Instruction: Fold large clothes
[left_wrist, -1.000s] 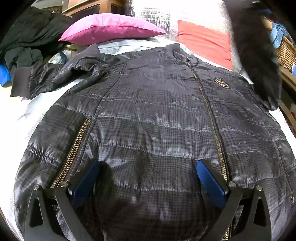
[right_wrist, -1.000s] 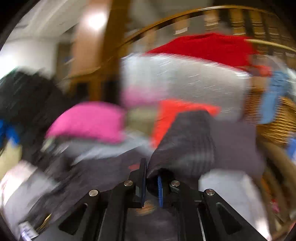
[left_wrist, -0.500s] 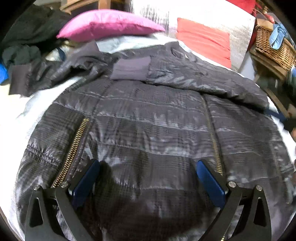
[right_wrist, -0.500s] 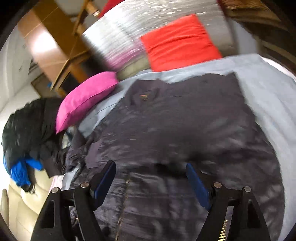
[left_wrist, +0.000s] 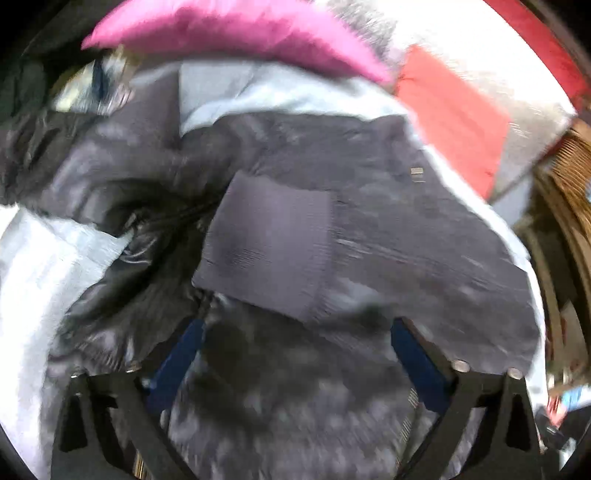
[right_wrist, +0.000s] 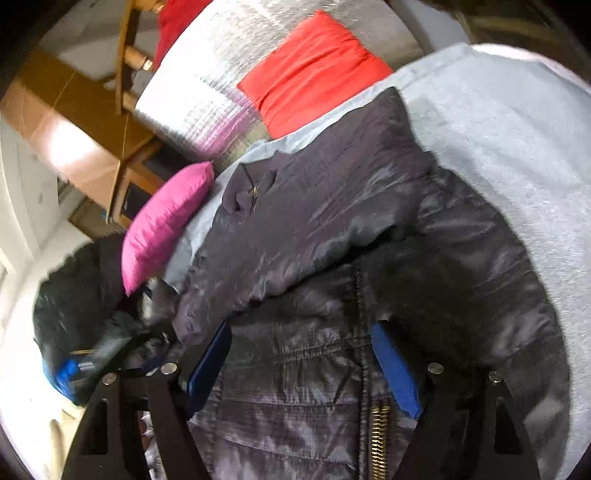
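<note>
Two grippers hang above a dark quilted jacket (right_wrist: 325, 258) spread front-up on a pale grey bed sheet (right_wrist: 517, 129). Left gripper (left_wrist: 295, 354): jaws apart though lately narrowing, nothing between the blue pads, poised over a sleeve folded across the chest, its ribbed cuff (left_wrist: 269, 251) lying flat on top. Right gripper (right_wrist: 303, 354): jaws apart after opening, gripping nothing, over the brass zip (right_wrist: 378, 435). Pink pillow (right_wrist: 166, 221) and red cushion (right_wrist: 314, 66) lie beyond the collar. Left view is blurred.
</note>
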